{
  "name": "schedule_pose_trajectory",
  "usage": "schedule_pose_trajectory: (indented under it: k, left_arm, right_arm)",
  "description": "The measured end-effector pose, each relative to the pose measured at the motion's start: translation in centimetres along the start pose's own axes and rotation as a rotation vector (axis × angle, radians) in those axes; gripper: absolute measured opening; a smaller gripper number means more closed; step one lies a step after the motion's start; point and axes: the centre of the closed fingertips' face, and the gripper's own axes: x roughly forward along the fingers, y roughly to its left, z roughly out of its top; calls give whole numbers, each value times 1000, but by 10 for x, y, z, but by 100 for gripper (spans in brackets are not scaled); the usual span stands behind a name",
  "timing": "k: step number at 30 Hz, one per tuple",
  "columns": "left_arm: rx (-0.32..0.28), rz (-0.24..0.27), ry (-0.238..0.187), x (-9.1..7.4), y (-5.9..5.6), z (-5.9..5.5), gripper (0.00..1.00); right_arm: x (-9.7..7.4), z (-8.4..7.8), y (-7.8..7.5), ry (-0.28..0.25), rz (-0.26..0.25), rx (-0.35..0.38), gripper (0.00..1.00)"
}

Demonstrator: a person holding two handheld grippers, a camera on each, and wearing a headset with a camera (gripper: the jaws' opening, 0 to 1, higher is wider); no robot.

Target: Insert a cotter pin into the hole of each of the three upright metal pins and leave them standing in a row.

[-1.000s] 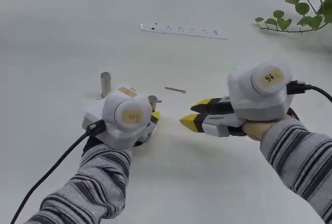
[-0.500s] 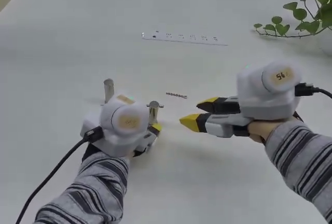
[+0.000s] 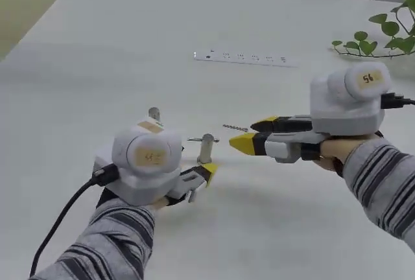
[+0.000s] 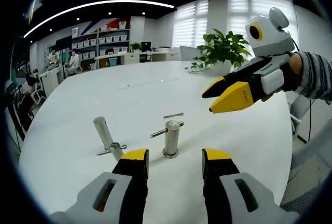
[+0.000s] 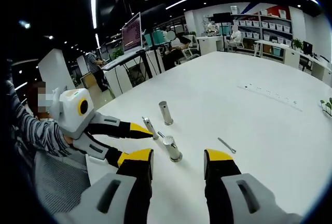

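**Jaws.** Your left gripper (image 4: 176, 168) has its jaws wide apart and holds nothing. Your right gripper (image 5: 179, 166) is likewise parted and empty, with its tips pointing across the counter (image 3: 130, 46) toward the left one.

**Task items.**
- The centre pin (image 4: 170, 138) stands upright just beyond the left tips, with a seated cotter pin (image 4: 157, 133) through its head.
- The second pin (image 5: 150, 127) stands just beside your left jaw tip. It appears to carry a cross-piece too, though the jaw hides much of it.
- The bare pin (image 5: 166, 112) stands farther back with no cotter visible.
- The loose cotter pin (image 5: 226, 144) lies flat beyond the centre pin, near the right tips.

**Risks, as judged.**
- The loose cotter is thin and lies flat, so a shallow pinch may skid it or drop it.
- Reaching for it takes the right jaws past the centre pin, and a brush against the projecting cotter would topple that pin.
- The left jaw sits close to the second pin, so any sideways sweep toward the bare pin could knock it over and break the row.

**Count.**
- Metal pins: three.
- Cotter pins: three, with two apparently seated and one loose.
- Grippers: two.
- Power strip (image 3: 245, 58): one.
- Plant (image 3: 382, 34): one.
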Motion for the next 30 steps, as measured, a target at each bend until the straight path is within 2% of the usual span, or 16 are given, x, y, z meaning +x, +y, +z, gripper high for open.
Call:
schedule_pose_trajectory:
  k: [7,11,17,19,24,30]
  left_arm:
    - [-15,10,-13,-22,4,3,49]
    - [-8,21,-19,-30,7,5,54]
    - [-6,42,-32,-39,13,7,63]
    - [1,62,-40,-43,18,7,70]
    - [-1,77,-39,-48,26,6,72]
    - [-14,84,-42,-53,30,3,79]
  right_arm:
    - [22,23,6,-8,33,-22,35]
    - [36,31,10,-15,40,-16,35]
    - [63,42,19,-8,58,-55,34]
    - [73,44,22,3,67,-62,34]
    - [96,47,27,33,87,-84,32]
    - [125,45,30,76,114,-110,28]
